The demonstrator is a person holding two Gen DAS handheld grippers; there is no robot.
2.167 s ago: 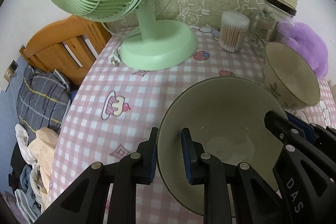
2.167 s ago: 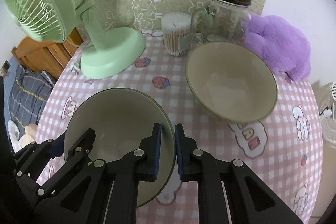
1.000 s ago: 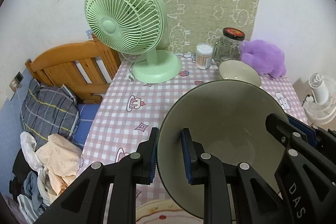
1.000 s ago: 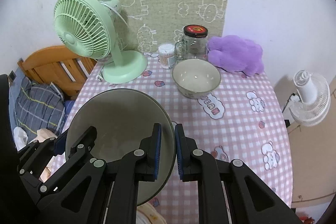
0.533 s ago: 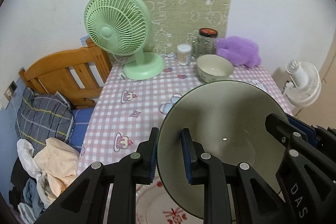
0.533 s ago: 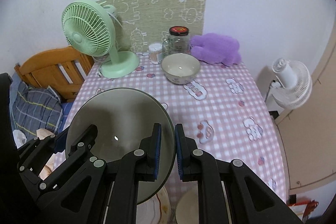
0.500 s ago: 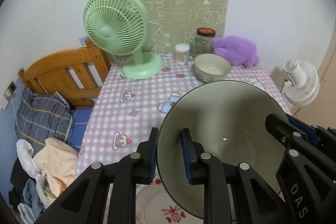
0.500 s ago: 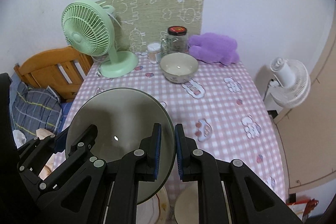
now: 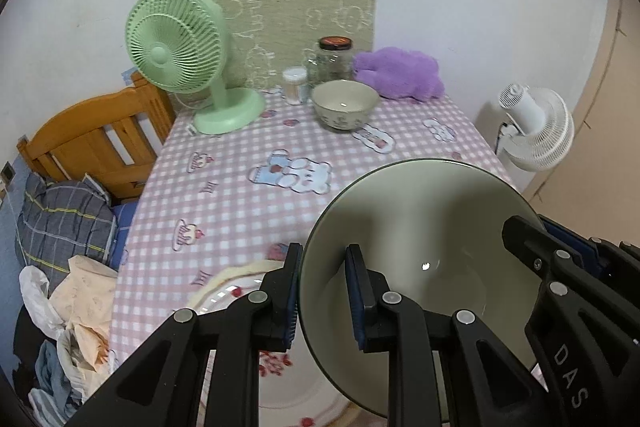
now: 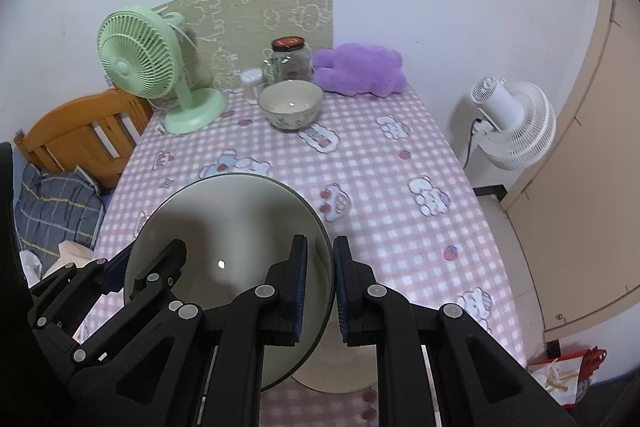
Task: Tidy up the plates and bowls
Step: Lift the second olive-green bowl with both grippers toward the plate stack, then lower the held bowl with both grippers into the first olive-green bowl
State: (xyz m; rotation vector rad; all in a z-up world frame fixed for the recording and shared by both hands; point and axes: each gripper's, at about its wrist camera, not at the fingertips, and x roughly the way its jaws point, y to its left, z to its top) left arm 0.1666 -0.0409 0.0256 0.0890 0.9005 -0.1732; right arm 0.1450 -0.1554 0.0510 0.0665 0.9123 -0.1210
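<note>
Above the plate (image 9: 240, 291), both grippers, left (image 9: 322, 291) and right (image 10: 320, 287), pinched opposite rims of the bowl (image 9: 424, 259), held well short of the fan (image 9: 180, 43). Thin rim grips looked risky; uneven lowering might have tipped it or cracked the plate.

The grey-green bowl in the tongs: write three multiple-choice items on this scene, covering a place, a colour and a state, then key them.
1. The patterned bowl stands:
A. in front of the glass jar
B. on the floor
C. on the plush

2. The plush toy is:
A. red
B. purple
C. black

3. The grey-green bowl is:
A. flat on the table
B. upside down
C. gripped by both tongs

A: it sits just before the jar.
B: plainly purple.
C: left tongs and right tongs clamp opposite rims.
</note>
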